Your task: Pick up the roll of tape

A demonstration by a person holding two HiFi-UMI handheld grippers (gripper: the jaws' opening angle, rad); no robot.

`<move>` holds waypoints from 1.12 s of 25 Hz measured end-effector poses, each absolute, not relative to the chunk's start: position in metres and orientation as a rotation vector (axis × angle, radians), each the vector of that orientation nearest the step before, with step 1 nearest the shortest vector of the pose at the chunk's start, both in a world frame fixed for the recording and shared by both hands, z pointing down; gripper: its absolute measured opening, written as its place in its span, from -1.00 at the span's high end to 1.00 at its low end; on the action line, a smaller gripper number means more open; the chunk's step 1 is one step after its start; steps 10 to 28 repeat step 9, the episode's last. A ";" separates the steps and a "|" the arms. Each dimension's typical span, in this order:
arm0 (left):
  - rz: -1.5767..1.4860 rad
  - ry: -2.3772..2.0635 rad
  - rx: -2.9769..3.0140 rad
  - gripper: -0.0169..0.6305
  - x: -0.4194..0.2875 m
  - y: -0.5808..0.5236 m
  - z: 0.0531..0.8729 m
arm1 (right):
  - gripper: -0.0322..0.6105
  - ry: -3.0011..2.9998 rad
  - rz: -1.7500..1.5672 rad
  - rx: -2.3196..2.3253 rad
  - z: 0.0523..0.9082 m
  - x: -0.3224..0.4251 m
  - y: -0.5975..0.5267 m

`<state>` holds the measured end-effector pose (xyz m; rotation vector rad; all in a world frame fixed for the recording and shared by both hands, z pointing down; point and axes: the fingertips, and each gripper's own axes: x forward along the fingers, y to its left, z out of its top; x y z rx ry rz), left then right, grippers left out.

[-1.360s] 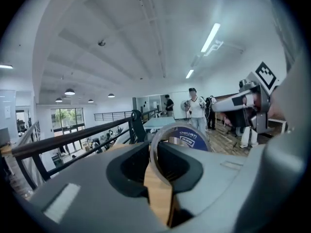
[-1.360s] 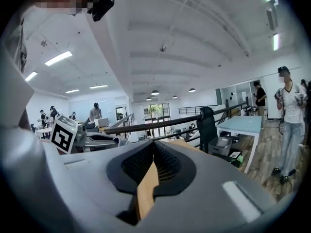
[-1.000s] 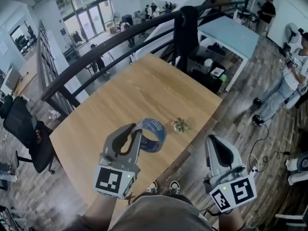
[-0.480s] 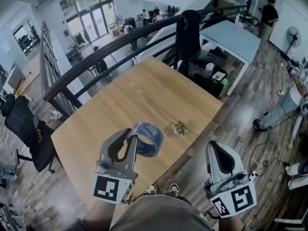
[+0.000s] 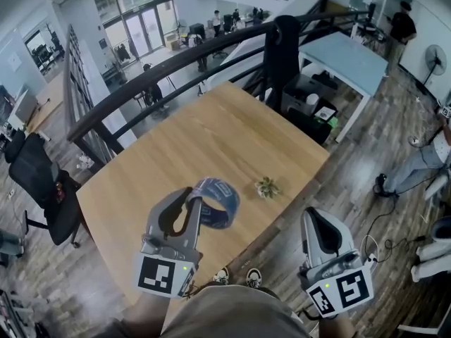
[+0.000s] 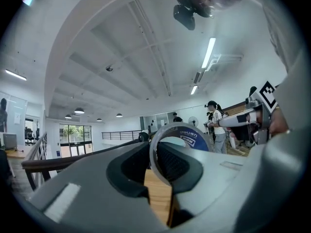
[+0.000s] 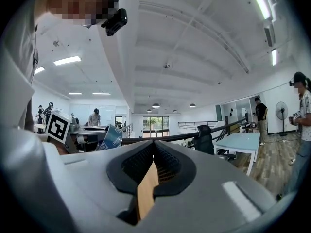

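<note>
Head view: the left gripper [image 5: 197, 197] is closed to a narrow gap on the wall of the roll of tape [image 5: 220, 204], one jaw inside the ring and one outside, so the blue roll juts ahead of its tips over the wooden desk [image 5: 211, 129]. The roll looks lifted clear of the desk top, which would put the pick-up close to done. A small green sprig [image 5: 266, 186] lies on the desk ahead and to the right of the roll, well apart from it. The right gripper [image 5: 317, 220] hangs further right, past the desk edge, probably parked there because one gripper is enough for this job.

Left gripper view: the thin grey wall of the ring runs down between the ridged pads. Pinching the wall rather than spanning the whole roll likely suits the jaws' reach. The roll stands on edge, its printed blue face to the gripper's right.

Right gripper view: the pads meet with nothing between them, and the roll shows off to this gripper's left, carried by the other one
</note>
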<state>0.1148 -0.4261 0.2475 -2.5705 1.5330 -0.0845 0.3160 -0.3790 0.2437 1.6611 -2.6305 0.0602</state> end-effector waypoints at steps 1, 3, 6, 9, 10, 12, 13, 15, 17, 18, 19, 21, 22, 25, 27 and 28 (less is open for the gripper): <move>-0.087 1.534 -2.571 0.79 0.115 -0.426 0.248 | 0.87 -2.632 0.064 1.660 0.244 0.316 -0.379; -0.090 1.535 -2.572 0.79 0.116 -0.426 0.248 | 0.87 -2.636 0.073 1.659 0.244 0.317 -0.379; -0.094 1.540 -2.577 0.79 0.116 -0.424 0.250 | 0.87 -2.634 0.081 1.659 0.246 0.318 -0.378; -0.087 1.541 -2.574 0.79 0.116 -0.423 0.249 | 0.87 -2.629 0.084 1.662 0.247 0.319 -0.378; -0.087 1.541 -2.574 0.79 0.116 -0.423 0.249 | 0.87 -2.629 0.084 1.662 0.247 0.319 -0.378; -0.087 1.541 -2.574 0.79 0.116 -0.423 0.249 | 0.87 -2.629 0.084 1.662 0.247 0.319 -0.378; -0.087 1.541 -2.574 0.79 0.116 -0.423 0.249 | 0.87 -2.629 0.084 1.662 0.247 0.319 -0.378; -0.087 1.541 -2.574 0.79 0.116 -0.423 0.249 | 0.87 -2.629 0.084 1.662 0.247 0.319 -0.378; -0.087 1.541 -2.574 0.79 0.116 -0.423 0.249 | 0.87 -2.629 0.084 1.662 0.247 0.319 -0.378; -0.087 1.541 -2.574 0.79 0.116 -0.423 0.249 | 0.87 -2.629 0.084 1.662 0.247 0.319 -0.378; -0.087 1.541 -2.574 0.79 0.116 -0.423 0.249 | 0.87 -2.629 0.084 1.662 0.247 0.319 -0.378; -0.087 1.541 -2.574 0.79 0.116 -0.423 0.249 | 0.87 -2.629 0.084 1.662 0.247 0.319 -0.378; -0.087 1.541 -2.574 0.79 0.116 -0.423 0.249 | 0.87 -2.629 0.084 1.662 0.247 0.319 -0.378; -0.087 1.541 -2.574 0.79 0.116 -0.423 0.249 | 0.87 -2.629 0.084 1.662 0.247 0.319 -0.378; -0.087 1.541 -2.574 0.79 0.116 -0.423 0.249 | 0.87 -2.629 0.084 1.662 0.247 0.319 -0.378; -0.087 1.541 -2.574 0.79 0.116 -0.423 0.249 | 0.87 -2.629 0.084 1.662 0.247 0.319 -0.378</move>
